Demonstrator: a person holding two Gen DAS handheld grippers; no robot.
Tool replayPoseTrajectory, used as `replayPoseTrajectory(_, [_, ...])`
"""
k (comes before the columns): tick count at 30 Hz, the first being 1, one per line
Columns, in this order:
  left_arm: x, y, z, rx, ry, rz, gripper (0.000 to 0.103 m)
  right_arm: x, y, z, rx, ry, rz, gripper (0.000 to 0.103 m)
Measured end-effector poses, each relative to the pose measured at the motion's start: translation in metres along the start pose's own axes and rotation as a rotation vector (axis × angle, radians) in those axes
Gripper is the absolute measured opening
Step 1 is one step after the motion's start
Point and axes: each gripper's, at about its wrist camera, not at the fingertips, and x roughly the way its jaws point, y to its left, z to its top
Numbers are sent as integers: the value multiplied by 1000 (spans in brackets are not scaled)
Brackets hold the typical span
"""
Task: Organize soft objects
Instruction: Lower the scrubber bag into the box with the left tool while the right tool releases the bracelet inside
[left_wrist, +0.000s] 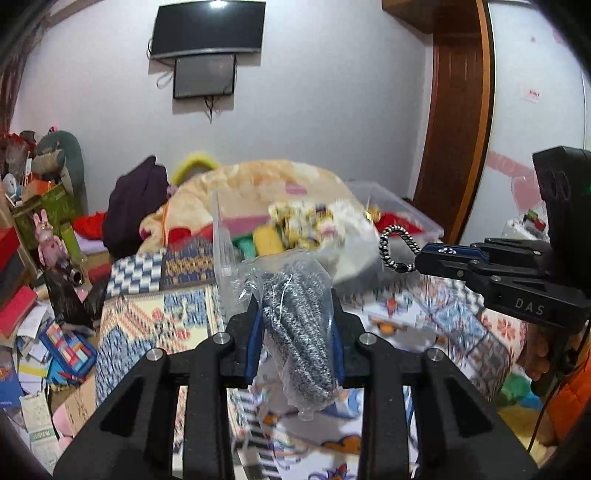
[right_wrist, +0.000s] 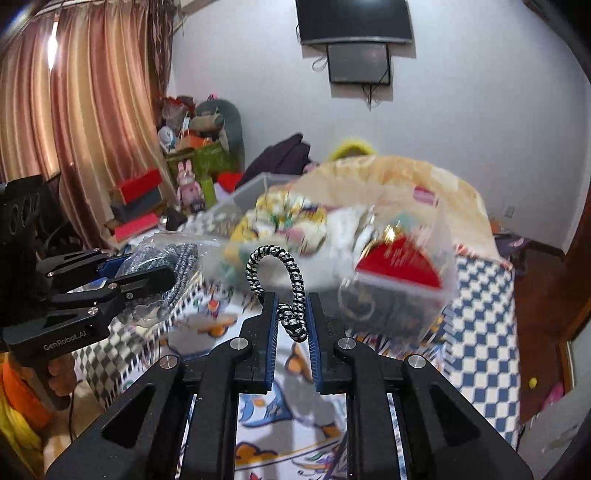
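Observation:
My left gripper (left_wrist: 297, 302) is shut on a clear plastic bag of black-and-white knitted fabric (left_wrist: 299, 325), held above the patterned bed cover; it shows at the left in the right wrist view (right_wrist: 162, 266). My right gripper (right_wrist: 291, 302) is shut on a black-and-white braided cord loop (right_wrist: 286, 280); in the left wrist view the cord (left_wrist: 393, 245) hangs from that gripper (left_wrist: 419, 258) at the right. A clear plastic bin (right_wrist: 406, 273) holding soft items stands just beyond both grippers, also in the left wrist view (left_wrist: 402, 210).
The bin holds yellow, white and red soft things (left_wrist: 314, 225). A cream blanket heap (left_wrist: 258, 184) and dark clothes (left_wrist: 136, 199) lie behind it. Boxes and toys (left_wrist: 40, 229) crowd the floor at left. A curtain (right_wrist: 74, 129) hangs left; a door (left_wrist: 454, 122) is right.

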Motion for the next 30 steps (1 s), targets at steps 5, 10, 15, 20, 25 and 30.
replayPoseTrajectory(5, [-1, 6, 25, -18, -70, 22, 31, -5, -6, 19, 23, -61, -15, 13])
replayPoseTrajectory(10, [6, 13, 43, -41, -112, 33, 31, -4, -14, 31, 59, -99, -29, 14])
replayPoseTrajectory(15, [21, 15, 55, -54, -115, 41, 31, 8, -18, 42, 67, -100, -42, 14])
replayPoseTrajectory(20, [45, 15, 59, -64, -83, 18, 31, 28, -20, 47, 81, -67, -14, 14])
replayPoseTrajectory(25, [72, 12, 57, -57, -26, 20, 31, 49, -17, 45, 62, -16, -21, 16])
replayPoseTrajectory(30, [86, 13, 52, -58, 3, 36, 34, 58, -17, 38, 57, 19, -42, 23])
